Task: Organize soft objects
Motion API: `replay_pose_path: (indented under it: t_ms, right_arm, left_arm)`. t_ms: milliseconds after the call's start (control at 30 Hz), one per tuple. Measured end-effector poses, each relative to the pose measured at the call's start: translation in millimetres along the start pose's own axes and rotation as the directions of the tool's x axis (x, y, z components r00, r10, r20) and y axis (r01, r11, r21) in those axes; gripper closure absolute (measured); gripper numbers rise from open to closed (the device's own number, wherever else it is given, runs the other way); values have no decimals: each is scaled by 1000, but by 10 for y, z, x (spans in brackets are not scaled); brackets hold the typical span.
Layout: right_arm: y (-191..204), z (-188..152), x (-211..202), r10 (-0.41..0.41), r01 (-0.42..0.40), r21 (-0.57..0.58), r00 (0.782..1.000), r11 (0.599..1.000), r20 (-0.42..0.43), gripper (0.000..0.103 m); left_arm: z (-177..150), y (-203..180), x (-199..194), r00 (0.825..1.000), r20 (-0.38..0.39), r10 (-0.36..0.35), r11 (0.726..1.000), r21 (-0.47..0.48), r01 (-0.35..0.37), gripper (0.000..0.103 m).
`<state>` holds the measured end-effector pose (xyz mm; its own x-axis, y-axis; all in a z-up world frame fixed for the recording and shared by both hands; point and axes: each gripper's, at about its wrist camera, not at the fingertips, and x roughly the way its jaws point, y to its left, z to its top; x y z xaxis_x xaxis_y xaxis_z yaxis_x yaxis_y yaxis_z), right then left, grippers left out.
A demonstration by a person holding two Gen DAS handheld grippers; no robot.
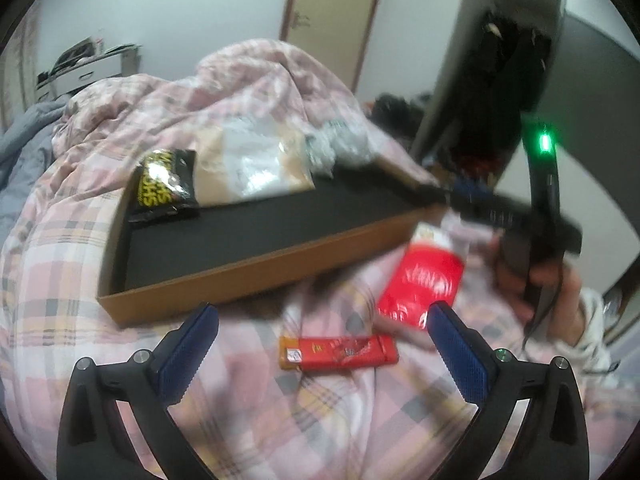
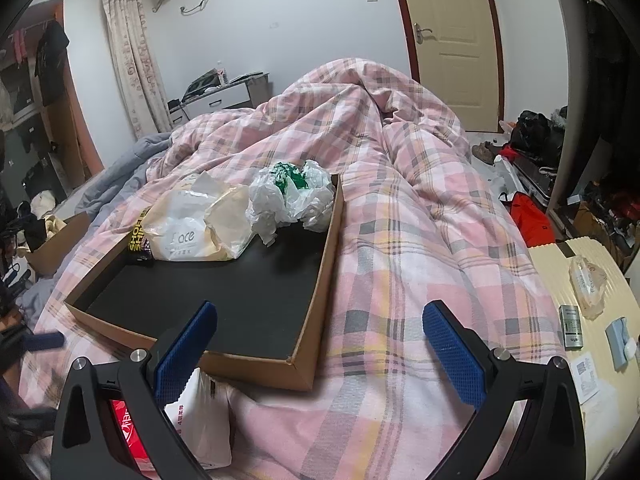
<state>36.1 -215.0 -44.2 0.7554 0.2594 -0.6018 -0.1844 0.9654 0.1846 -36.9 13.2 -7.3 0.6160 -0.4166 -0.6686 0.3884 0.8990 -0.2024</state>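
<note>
Your left gripper point(image 1: 323, 316) stands wide open with nothing between its blue pads, hanging above the pink plaid quilt point(image 1: 80, 240). Just beyond its fingertips a small red bar packet point(image 1: 340, 354) lies on the quilt, and a bigger red pouch point(image 1: 422, 280) is beside it, near the corner of the cardboard box point(image 1: 248, 272). Your right gripper point(image 2: 320, 318) is also open and empty, over the near corner of the same box.

At the far end of the box are already a black snack bag point(image 1: 166, 184), a beige and white pack point(image 2: 192, 228) and a crumpled white plastic bag point(image 2: 292, 196). I judge the task is about half done: the two red packets are still outside the box.
</note>
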Motion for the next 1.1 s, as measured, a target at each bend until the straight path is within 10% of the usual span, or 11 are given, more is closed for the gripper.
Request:
replay_pose_path:
  t_ms: [267,600,833,1100]
  right_arm:
    - [37,12,-22,-16,16,-17,1000,1000,15,1]
    - [87,21,-59,-88,89,-38,995,995,40,1]
    - [265,26,-342,-407,424,-41,888,905,214,1]
    - [218,55,-352,-447,465,-34,867,885,221,1]
  left_arm:
    - [51,319,-207,967,203,156,985,-111,-136,0]
    - [-5,717,51,963,200,178,955,-269,-121,0]
    - [-26,668,65,960,192,206,956,-250,-155,0]
    - [-28,664,64,960,193,205,956,-251,-154,0]
